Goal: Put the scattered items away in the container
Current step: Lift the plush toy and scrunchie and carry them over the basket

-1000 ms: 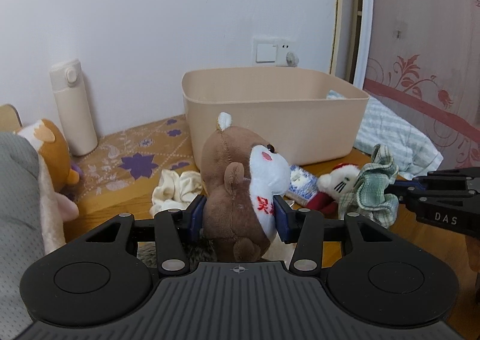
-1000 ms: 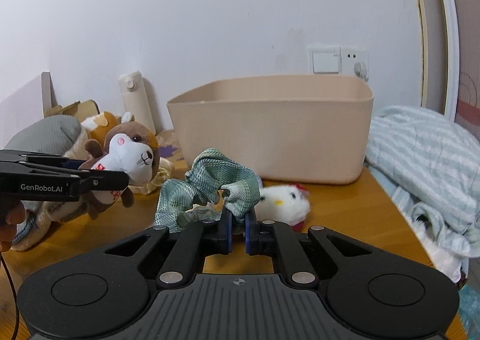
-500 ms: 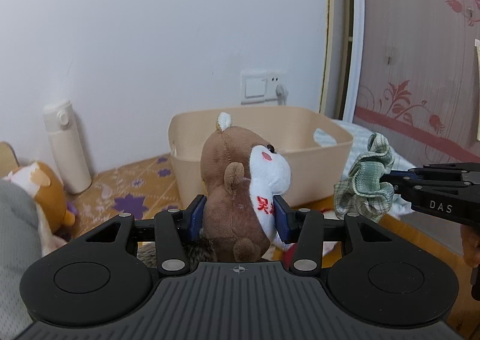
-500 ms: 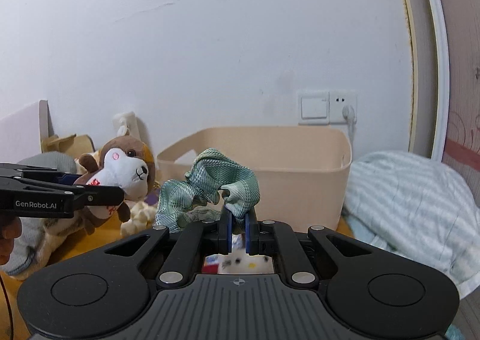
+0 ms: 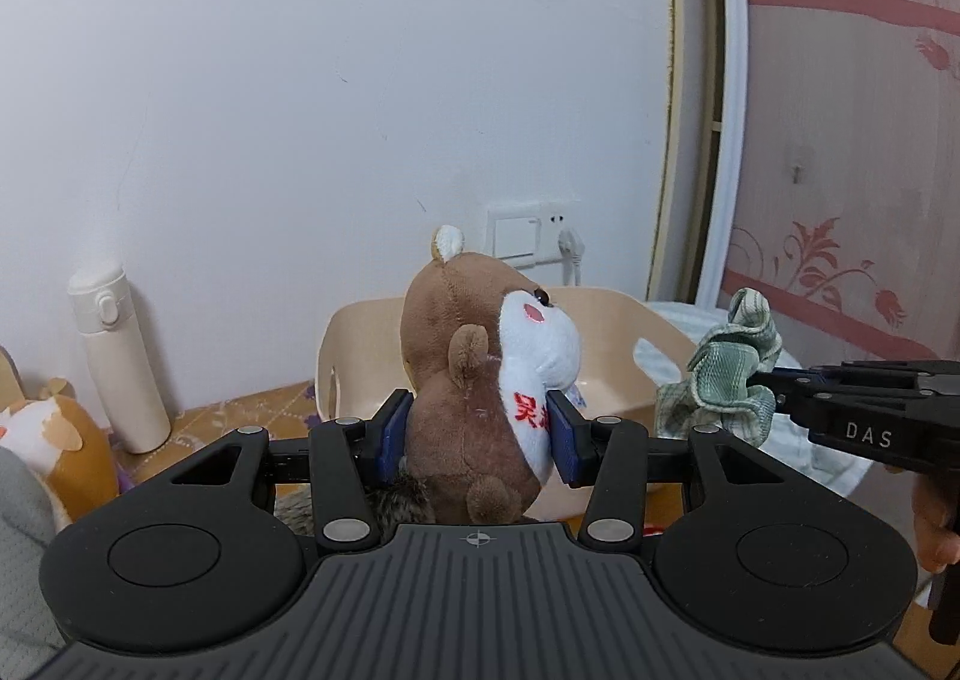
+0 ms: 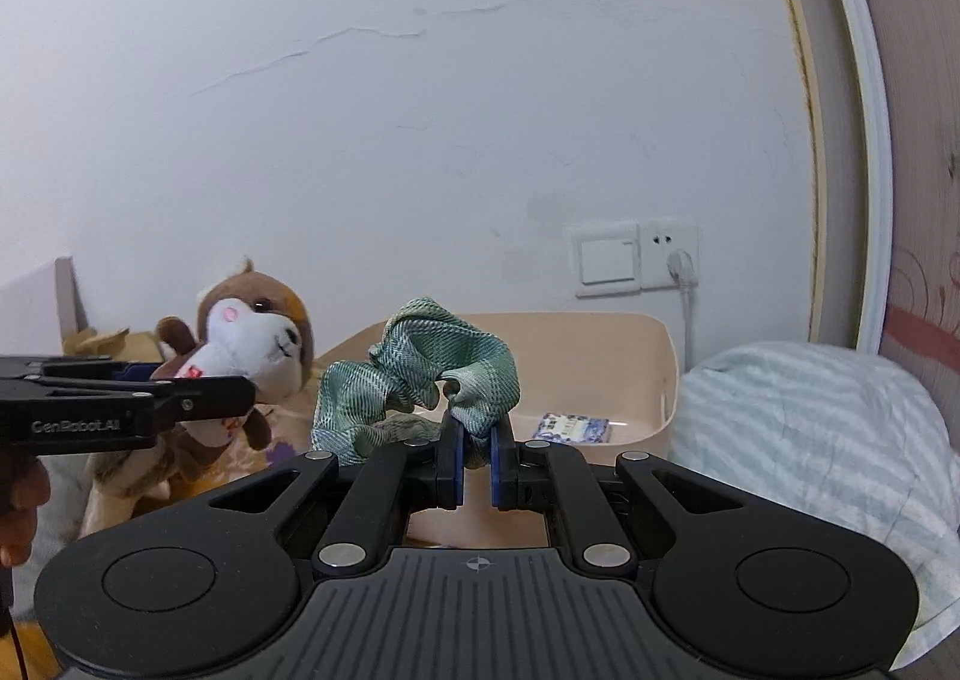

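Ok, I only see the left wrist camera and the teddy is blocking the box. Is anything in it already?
Observer: Yes, a blue-and-white packet lies on the floor of the beige box, near its right wall.
Kid: Is the green cloth held well?
Observer: The right gripper pinches just one fold of the green cloth; the rest bunches above the fingers and to their left.
Kid: And my teddy?
Observer: The teddy has a brown leg dangling below the left gripper.
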Motion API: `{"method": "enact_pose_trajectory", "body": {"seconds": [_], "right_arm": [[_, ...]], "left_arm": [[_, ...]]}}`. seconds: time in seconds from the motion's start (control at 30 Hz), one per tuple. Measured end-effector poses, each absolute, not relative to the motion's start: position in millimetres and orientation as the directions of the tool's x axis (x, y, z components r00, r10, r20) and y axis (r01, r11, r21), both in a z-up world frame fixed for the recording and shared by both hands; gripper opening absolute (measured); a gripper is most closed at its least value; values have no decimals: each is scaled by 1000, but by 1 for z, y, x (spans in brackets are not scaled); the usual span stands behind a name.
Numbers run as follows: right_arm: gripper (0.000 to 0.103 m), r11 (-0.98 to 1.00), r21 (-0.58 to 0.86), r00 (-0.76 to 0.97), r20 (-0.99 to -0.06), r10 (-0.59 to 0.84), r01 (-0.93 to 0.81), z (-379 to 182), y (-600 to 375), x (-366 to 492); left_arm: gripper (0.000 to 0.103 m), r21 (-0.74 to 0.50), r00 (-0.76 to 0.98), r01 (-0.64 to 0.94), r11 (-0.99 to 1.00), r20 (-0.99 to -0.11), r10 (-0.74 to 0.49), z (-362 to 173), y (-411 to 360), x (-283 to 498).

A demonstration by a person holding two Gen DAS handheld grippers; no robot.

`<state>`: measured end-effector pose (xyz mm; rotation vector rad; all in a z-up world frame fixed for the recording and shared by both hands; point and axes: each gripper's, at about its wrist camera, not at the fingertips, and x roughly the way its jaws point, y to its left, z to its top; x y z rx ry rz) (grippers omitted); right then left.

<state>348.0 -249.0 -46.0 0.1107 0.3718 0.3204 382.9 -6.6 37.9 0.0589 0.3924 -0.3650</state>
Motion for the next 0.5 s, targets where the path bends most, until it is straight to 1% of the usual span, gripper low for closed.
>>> {"method": "enact_pose_trajectory", "body": {"seconds": [0.27,0.5], "right_arm": [[7,955,163,901,-325,288,-246,-35,-264,387],[7,965,133,905,-337,258,-226,-35,-264,418]], "left_arm": [[48,-11,862,311,950,-417,-287,34,-15,416],[48,-11,861,276,961,-441,-252,28,-28,450]]}}
